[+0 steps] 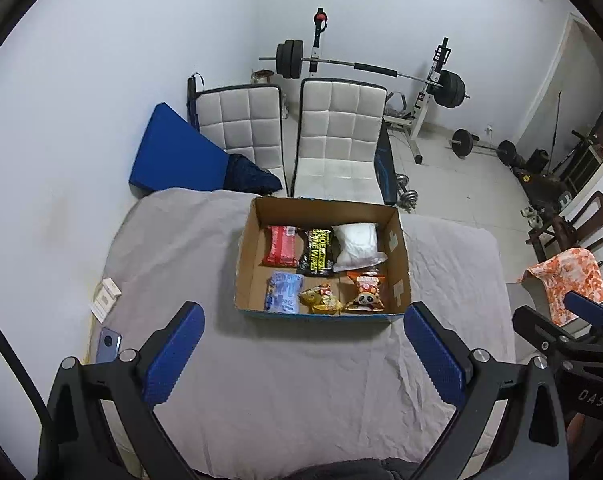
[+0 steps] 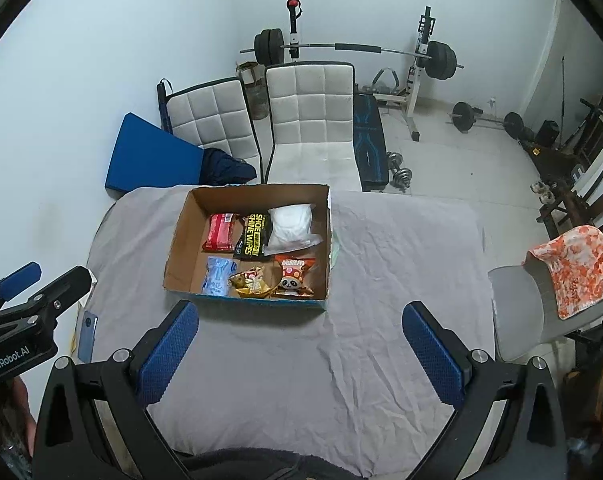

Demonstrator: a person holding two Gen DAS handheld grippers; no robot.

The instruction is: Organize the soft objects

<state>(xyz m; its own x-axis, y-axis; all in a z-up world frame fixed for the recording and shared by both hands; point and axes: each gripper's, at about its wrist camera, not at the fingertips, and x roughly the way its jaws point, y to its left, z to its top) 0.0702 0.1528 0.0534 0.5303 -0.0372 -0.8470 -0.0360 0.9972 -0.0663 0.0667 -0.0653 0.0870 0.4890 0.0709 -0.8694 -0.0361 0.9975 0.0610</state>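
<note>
— Where are the soft things?

— All six lie in the cardboard box [image 1: 399,256] near the far edge of the bench [image 1: 301,380], on its grey cloth. Far row: a red packet [image 1: 280,246], a black wipes pack [image 1: 316,251] and a white bag [image 1: 357,246]. Near row: a blue pack [image 1: 284,293], a gold snack bag [image 1: 321,300] and an orange panda snack bag [image 1: 367,292].

— And the grippers?

— The left hand-held gripper [image 1: 305,352] is spread wide with nothing between its blue pads, above the near part of the bench. The right hand-held gripper [image 2: 301,350] is the same: released, holding nothing, short of the box.

— Anything else on the bench?

— A phone [image 1: 108,345] and a small white box [image 1: 106,300] by the left edge.
</note>
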